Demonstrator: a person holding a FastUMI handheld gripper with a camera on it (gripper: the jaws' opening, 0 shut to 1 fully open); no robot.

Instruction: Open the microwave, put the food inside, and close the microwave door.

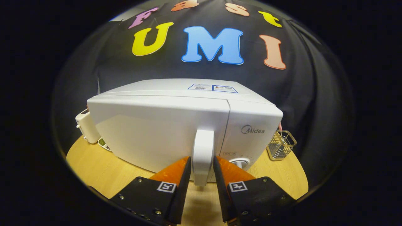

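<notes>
A white microwave [163, 131] stands on a round wooden table [94, 166], its door closed. The door's upright white handle [203, 150] sits between my two fingers. My gripper [202, 160] is shut on that handle, one fingertip pressing each side of its lower half. To the right of the handle is the control panel with a round knob [240, 162]. No food is visible.
A small white appliance [87, 125] stands to the left of the microwave, with a dish [103, 143] of something green beside it. A wire mesh holder [281, 145] stands at the microwave's right. Bare tabletop lies under my fingers.
</notes>
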